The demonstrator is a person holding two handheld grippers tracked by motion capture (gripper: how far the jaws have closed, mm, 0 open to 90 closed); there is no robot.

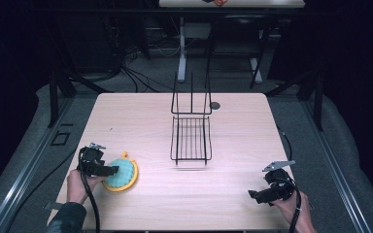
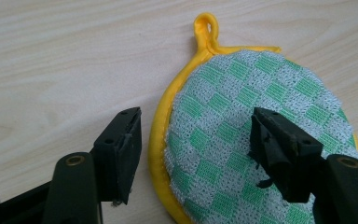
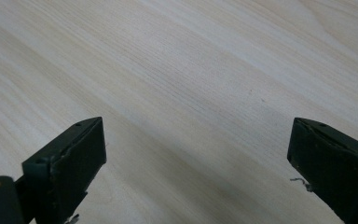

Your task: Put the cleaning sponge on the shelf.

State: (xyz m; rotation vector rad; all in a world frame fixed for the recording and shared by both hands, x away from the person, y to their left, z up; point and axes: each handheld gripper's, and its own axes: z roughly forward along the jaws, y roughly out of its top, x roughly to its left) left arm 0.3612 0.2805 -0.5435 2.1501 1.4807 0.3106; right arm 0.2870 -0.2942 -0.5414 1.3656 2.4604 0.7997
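The round green-and-white checked woven potholder with a yellow fabric rim lies flat near the front left edge of the pale wooden table. Its yellow hanging loop points away from the person, toward the far side of the table. The left gripper straddles the potholder's near-left edge, jaws partly spread, one over the checked face, the other over bare wood beside the rim; neither pad presses it. The right gripper hovers wide open above bare wood at the front right. A black wire rack stands mid-table, well apart.
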